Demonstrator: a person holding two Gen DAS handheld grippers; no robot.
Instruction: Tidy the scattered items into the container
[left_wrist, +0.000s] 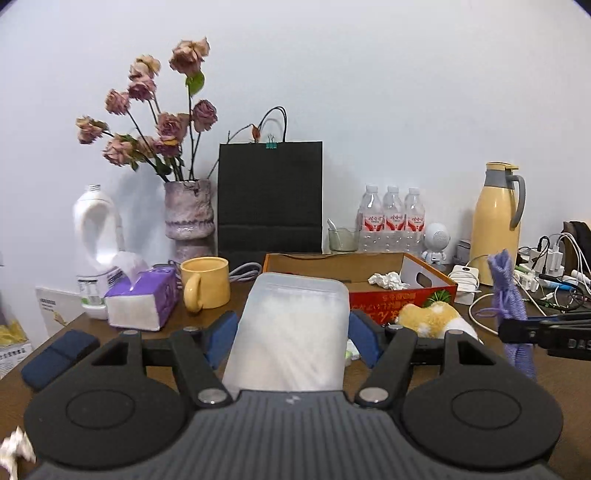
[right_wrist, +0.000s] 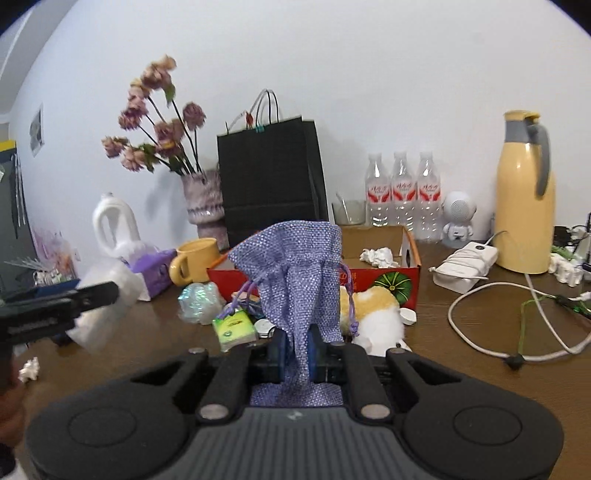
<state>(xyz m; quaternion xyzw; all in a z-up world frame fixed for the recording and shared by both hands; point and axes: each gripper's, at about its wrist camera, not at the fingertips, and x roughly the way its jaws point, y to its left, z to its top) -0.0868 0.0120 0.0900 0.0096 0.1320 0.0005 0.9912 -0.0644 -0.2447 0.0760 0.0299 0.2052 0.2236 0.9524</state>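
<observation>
Between the blue pads of our left claw (left_wrist: 291, 341) we hold a frosted plastic box (left_wrist: 293, 328), pinched by its two long sides. Its long axis runs along the claw's pointing line, away from the camera, and its far short end faces the cardboard box (left_wrist: 402, 291) that stands open on the desk (left_wrist: 184, 317). The box is clear of the desk surface.

Our right claw (right_wrist: 295, 350) is pressed together on a lilac drawstring pouch (right_wrist: 295, 273). The pads grip it near its closed bottom end. The long axis of the pouch rises from the pads and leans away from the camera, with the gathered mouth at the top, pointing toward the cardboard box. Its cord (right_wrist: 351, 306) hangs down the right side. In the left wrist view the pouch appears at the right edge, held upright.

Inside the cardboard box lies one crumpled white paper (right_wrist: 378, 256), near the right wall. Just in front of the box, on the desk, rest a yellow and white plush toy (right_wrist: 373, 314), a green tissue pack (right_wrist: 236, 328), an iridescent wrapper (right_wrist: 199, 301) and a white bottle cap (right_wrist: 408, 315). Another crumpled paper (right_wrist: 29, 369) lies at the left desk edge.

A yellow mug (left_wrist: 205, 282) and a purple tissue packet (left_wrist: 142, 302) stand left of the cardboard box.
</observation>
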